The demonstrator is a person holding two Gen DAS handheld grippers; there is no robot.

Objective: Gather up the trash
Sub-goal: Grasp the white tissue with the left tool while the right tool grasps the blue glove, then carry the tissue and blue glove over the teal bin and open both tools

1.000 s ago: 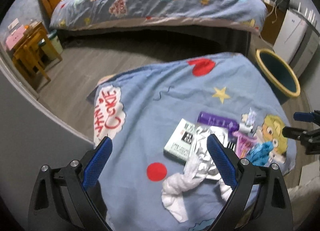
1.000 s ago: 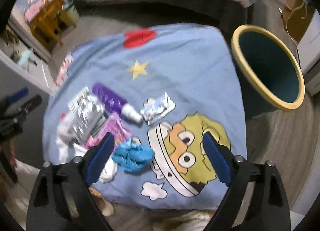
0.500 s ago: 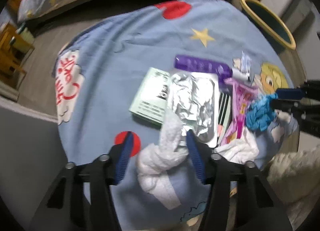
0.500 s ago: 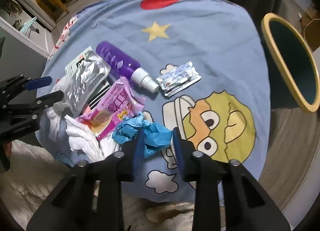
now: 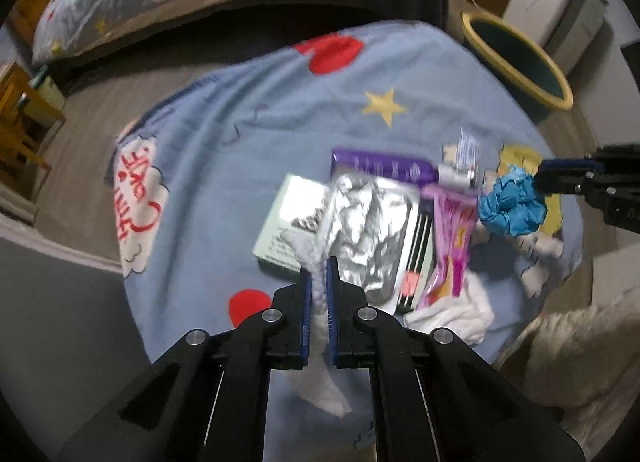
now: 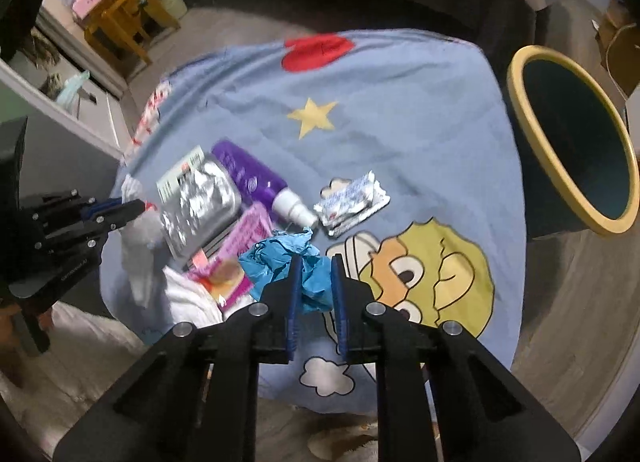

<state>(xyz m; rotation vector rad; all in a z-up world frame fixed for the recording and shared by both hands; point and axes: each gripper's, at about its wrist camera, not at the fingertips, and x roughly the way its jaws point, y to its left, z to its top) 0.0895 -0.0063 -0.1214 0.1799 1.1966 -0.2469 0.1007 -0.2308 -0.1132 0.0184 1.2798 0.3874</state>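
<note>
My left gripper is closing its jaws, and the pads pinch a twisted white tissue at the near edge of the trash pile. My right gripper is closing too, its pads squeezing a crumpled blue wad beside the yellow cartoon face. Between them lie a silver foil pouch, a purple bottle, a pink wrapper, a pale green box and a crinkled clear wrapper. The right gripper shows at the blue wad in the left wrist view.
All of it rests on a blue cartoon-print cloth over a low surface. A teal bin with a yellow rim stands to the right. A bed lies behind, a wooden stool at far left, a fluffy white rug nearby.
Both grippers went from wide open to nearly shut. The left dropped onto the white tissue and pinched it. The right closed around the blue wad.
</note>
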